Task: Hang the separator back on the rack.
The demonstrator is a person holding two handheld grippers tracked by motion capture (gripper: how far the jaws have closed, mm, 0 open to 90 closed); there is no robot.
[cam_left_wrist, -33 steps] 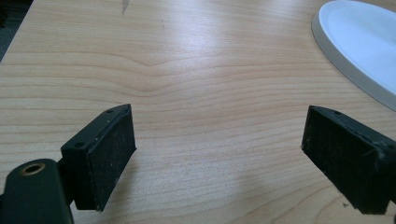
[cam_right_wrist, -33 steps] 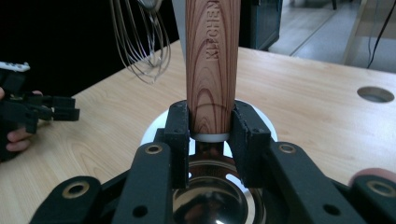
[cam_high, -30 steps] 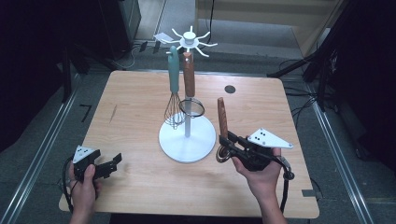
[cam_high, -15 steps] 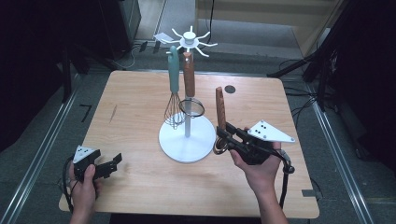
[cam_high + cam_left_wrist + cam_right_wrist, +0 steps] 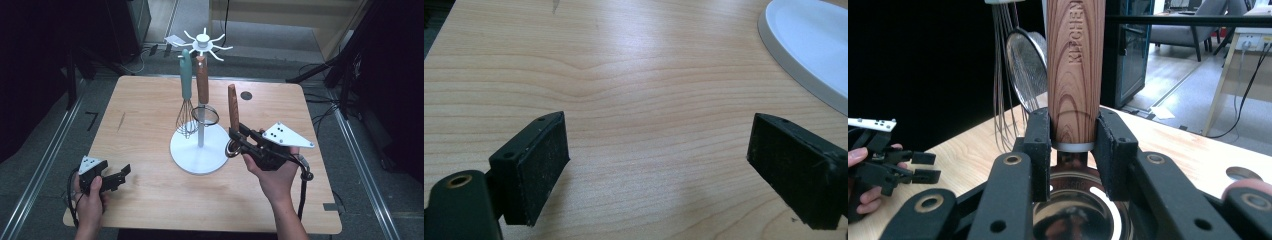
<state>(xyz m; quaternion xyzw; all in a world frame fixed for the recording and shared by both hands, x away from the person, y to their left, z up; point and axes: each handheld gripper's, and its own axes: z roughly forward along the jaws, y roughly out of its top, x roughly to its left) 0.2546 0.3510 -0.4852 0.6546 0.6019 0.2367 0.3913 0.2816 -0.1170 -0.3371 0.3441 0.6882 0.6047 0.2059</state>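
Note:
My right gripper (image 5: 235, 138) is shut on the lower end of a wooden-handled utensil (image 5: 232, 107), just right of the white hanging stand (image 5: 193, 156). The handle (image 5: 1075, 60) stands upright between the pads, and a shiny metal bowl (image 5: 1078, 216) shows beneath them. A teal-handled whisk (image 5: 186, 116) and a wooden-handled strainer (image 5: 205, 115) hang from the stand. My left gripper (image 5: 121, 173) rests low near the table's front left corner; its jaws (image 5: 659, 165) are open over bare wood, holding nothing.
The stand's hooked top (image 5: 202, 40) rises above the far half of the table (image 5: 140, 100). A dark round spot (image 5: 245, 95) marks the tabletop at the back right. The stand's white base (image 5: 809, 45) lies ahead-right of the left gripper.
The right gripper has carried the wooden-handled utensil upward and slightly left, closer to the stand. The left gripper has stayed put.

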